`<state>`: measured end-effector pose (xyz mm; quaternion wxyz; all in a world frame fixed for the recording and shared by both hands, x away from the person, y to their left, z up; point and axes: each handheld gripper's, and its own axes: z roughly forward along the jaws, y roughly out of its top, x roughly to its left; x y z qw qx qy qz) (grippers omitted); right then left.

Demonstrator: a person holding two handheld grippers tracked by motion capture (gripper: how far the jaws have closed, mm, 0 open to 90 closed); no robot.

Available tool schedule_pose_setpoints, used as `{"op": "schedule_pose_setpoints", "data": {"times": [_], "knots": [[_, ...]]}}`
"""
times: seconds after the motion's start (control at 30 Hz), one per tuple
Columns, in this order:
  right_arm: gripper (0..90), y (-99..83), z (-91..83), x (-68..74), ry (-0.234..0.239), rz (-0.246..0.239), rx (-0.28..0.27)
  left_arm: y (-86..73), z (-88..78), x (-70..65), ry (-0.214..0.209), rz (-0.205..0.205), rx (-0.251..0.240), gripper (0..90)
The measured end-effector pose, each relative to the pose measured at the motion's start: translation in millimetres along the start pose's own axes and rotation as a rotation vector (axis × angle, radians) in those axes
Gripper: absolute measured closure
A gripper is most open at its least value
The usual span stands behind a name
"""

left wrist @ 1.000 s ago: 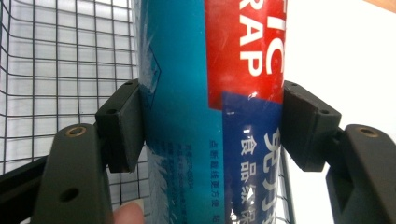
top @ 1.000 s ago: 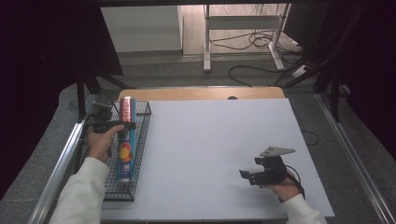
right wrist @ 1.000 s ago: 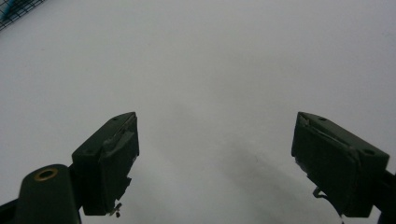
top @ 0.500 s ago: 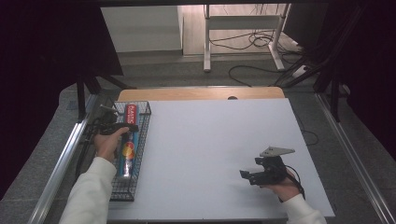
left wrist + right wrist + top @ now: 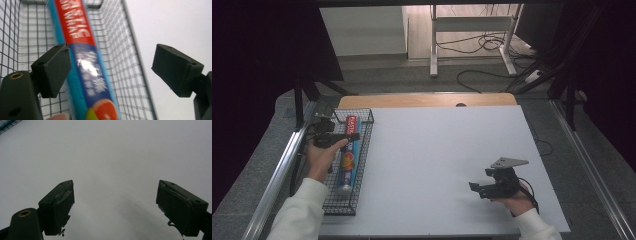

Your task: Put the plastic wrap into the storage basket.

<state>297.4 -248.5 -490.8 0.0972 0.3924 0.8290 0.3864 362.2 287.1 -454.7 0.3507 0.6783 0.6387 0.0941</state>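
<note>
A long plastic-wrap box [image 5: 349, 150], red at the far end and blue with fruit print nearer, lies lengthwise in a black wire basket [image 5: 363, 150] at the table's left edge. My left gripper [image 5: 353, 135] hovers over the box's far half, pointing right. Its jaws have just been opening. In the left gripper view the gripper [image 5: 110, 67] stands open, and the box [image 5: 85, 62] lies below, close by the left pad [image 5: 53, 67] and free of both pads. My right gripper [image 5: 477, 181] rests low over the white table at the near right, open, and its own view shows nothing between the jaws [image 5: 115, 207].
The white tabletop [image 5: 437, 150] stretches between the two hands. The basket's wire wall [image 5: 125, 62] rises just right of the box. A wooden strip [image 5: 427, 100] runs along the table's far edge, and metal rails border both sides.
The box's red end, held raised by the left gripper a second ago, now lies flat in the basket. The left jaws have opened off it. The right hand kept still.
</note>
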Motion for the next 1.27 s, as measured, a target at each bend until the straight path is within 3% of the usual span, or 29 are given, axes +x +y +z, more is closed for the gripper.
{"op": "schedule_pose_setpoints", "data": {"times": [0.07, 0.13, 0.2, 0.23, 0.27, 0.3, 0.33, 0.37, 0.4, 0.43, 0.47, 0.5, 0.53, 0.57, 0.6, 0.63, 0.67, 0.7, 0.8, 0.9, 1.0, 1.27], "knots": [[15.6, 0.3, -0.9, 0.0, 0.003, -0.002, -0.010, -6.0, -11.5, -10.3, 0.001, 0.064, -0.020, 16.7], [15.5, 0.4, -2.3, 0.0, 0.007, -0.008, -0.021, -15.0, -24.4, -19.2, -0.030, 0.119, -0.053, 17.3], [15.5, 0.7, -3.9, 0.1, 0.009, -0.016, -0.034, -24.7, -36.7, -26.3, -0.069, 0.161, -0.071, 17.6], [15.5, 0.9, -4.5, 0.1, 0.008, -0.018, -0.039, -24.7, -36.7, -26.3, -0.069, 0.161, -0.071, 17.7], [15.5, 1.1, -5.2, 0.2, 0.004, -0.020, -0.044, -35.6, -49.1, -33.2, -0.083, 0.209, -0.082, 18.0], [15.5, 1.1, -5.2, 0.2, 0.004, -0.020, -0.044, -35.6, -49.1, -33.2, -0.083, 0.209, -0.082, 18.0], [15.4, 1.3, -6.8, 0.6, 0.003, -0.025, -0.056, -48.5, -60.7, -41.3, -0.083, 0.262, -0.088, 18.1], [15.4, 1.3, -6.8, 0.6, 0.003, -0.025, -0.056, -48.5, -60.7, -41.3, -0.083, 0.262, -0.088, 18.1], [15.4, 1.1, -8.4, 1.4, 0.003, -0.033, -0.067, -62.7, -70.0, -50.0, -0.102, 0.305, -0.081, 18.0], [15.3, 1.0, -9.2, 1.8, 0.004, -0.037, -0.072, -62.7, -70.0, -50.0, -0.102, 0.305, -0.081, 18.0], [15.3, 0.9, -9.8, 2.2, 0.005, -0.043, -0.076, -76.5, -78.4, -58.6, -0.128, 0.336, -0.092, 18.0], [15.3, 0.8, -10.2, 2.5, 0.006, -0.048, -0.078, -76.5, -78.4, -58.6, -0.128, 0.336, -0.092, 18.0], [15.3, 0.7, -10.6, 3.2, 0.007, -0.048, -0.078, -87.8, -83.9, -68.0, -0.173, 0.351, -0.104, 18.0], [15.3, 0.7, -10.6, 3.2, 0.007, -0.048, -0.078, -87.8, -83.9, -68.0, -0.173, 0.351, -0.104, 18.1], [15.1, 0.5, -10.9, 4.0, 0.010, -0.056, -0.084, -96.7, -83.7, -79.3, -0.211, 0.370, -0.108, 18.1], [15.1, 0.5, -10.9, 4.0, 0.010, -0.056, -0.084, -96.7, -83.7, -79.3, -0.211, 0.370, -0.108, 18.0], [14.9, -0.1, -11.6, 5.6, 0.015, -0.066, -0.088, -103.2, -77.9, -91.0, -0.238, 0.393, -0.100, 18.0], [14.9, -0.1, -11.6, 5.6, 0.015, -0.066, -0.088, -103.2, -77.9, -91.0, -0.238, 0.393, -0.100, 18.0], [14.8, -2.0, -13.1, 7.9, 0.011, -0.079, -0.098, -107.5, -58.7, -109.2, -0.247, 0.441, -0.072, 18.1], [14.8, -2.7, -15.0, 8.2, 0.007, -0.089, -0.112, -106.4, -50.4, -113.1, -0.257, 0.442, -0.069, 18.1], [14.8, -2.4, -16.5, 8.2, 0.018, -0.094, -0.128, -105.5, -42.4, -117.5, -0.235, 0.453, -0.070, 18.2], [14.6, -1.6, -19.4, 10.5, 0.010, -0.114, -0.149, -111.2, -43.5, -114.7, -0.248, 0.432, -0.085, 18.2]]}}
